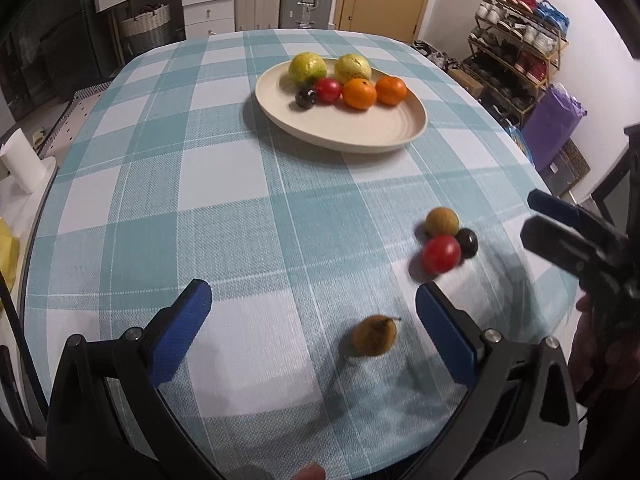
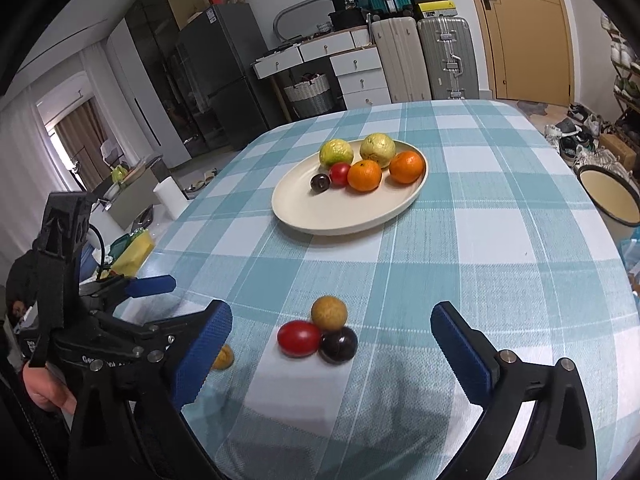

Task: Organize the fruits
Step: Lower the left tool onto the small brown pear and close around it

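Observation:
A cream plate [image 1: 360,136] [image 2: 320,212] on the checked cloth holds two green-yellow guavas, two oranges, a red tomato and a dark plum. On the near cloth lie a brown round fruit [image 1: 441,221] [image 2: 329,312], a red tomato [image 1: 441,254] [image 2: 299,338] and a dark plum [image 1: 467,242] [image 2: 339,344], touching. A small brown pear-like fruit [image 1: 375,336] [image 2: 222,357] lies apart. My left gripper [image 1: 314,328] is open around that brown fruit, above it. My right gripper [image 2: 332,354] is open, just before the three fruits.
The table's edge curves on both sides. A paper roll [image 1: 20,166] stands off the left edge. A shoe rack [image 1: 516,52] and a purple bag [image 1: 554,124] are at the right. A basin [image 2: 610,196] sits beside the table.

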Tool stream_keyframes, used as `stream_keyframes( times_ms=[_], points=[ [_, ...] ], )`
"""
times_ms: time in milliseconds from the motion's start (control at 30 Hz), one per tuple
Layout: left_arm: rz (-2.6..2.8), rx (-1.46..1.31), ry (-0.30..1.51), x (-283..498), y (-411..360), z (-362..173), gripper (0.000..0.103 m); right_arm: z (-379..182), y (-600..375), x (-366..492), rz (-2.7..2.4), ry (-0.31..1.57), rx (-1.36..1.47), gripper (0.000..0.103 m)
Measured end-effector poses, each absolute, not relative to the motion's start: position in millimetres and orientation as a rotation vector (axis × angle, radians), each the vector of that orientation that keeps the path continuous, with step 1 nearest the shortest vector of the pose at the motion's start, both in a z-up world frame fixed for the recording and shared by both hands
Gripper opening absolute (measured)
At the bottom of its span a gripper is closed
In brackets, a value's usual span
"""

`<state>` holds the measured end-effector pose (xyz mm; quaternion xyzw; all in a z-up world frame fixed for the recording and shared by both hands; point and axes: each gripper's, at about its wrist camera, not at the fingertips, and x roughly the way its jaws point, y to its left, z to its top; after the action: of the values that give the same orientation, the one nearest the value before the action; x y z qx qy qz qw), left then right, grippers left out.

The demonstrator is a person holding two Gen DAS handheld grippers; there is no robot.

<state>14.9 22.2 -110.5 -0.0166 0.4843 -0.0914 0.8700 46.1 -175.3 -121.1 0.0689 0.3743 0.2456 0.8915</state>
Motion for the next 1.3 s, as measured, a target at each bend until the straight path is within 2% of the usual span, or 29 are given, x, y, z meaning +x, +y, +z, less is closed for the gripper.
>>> stream_keyframes(
  times_ms=[533,600,667,700,767,900,933,1300],
  points=[
    [-0.269,0.002,1.042,-0.3,8.8,-124.8,0.100,-127.3,-177.9,41.2,0.507,0.798,0.151,0.102],
    [-0.300,-0.004,1.038,-2.4,7.0,-123.8,0.095,-127.6,-177.8,41.3,0.507,0.800,0.153,0.102],
    [-0.316,-0.003,1.051,-2.7,5.1,-123.4,0.084,-127.5,-176.8,40.7,0.508,0.801,0.148,0.102],
    [-0.317,0.004,1.060,-2.4,3.5,-124.0,0.081,-127.7,-176.6,40.6,0.509,0.801,0.145,0.102],
    [-0.314,0.024,1.076,-0.7,1.7,-127.6,0.058,-127.9,-175.2,40.1,0.512,0.802,0.138,0.102],
    [-0.343,0.000,1.092,1.1,4.4,-131.8,0.032,-128.4,-172.0,37.6,0.532,0.802,0.125,0.102],
    [-0.361,-0.016,1.100,1.9,5.3,-132.8,0.022,-128.4,-171.1,36.3,0.544,0.800,0.123,0.102],
    [-0.369,-0.076,1.076,8.1,22.0,-127.3,0.022,-137.0,-163.1,33.6,0.568,0.825,0.119,0.101]
  ],
)
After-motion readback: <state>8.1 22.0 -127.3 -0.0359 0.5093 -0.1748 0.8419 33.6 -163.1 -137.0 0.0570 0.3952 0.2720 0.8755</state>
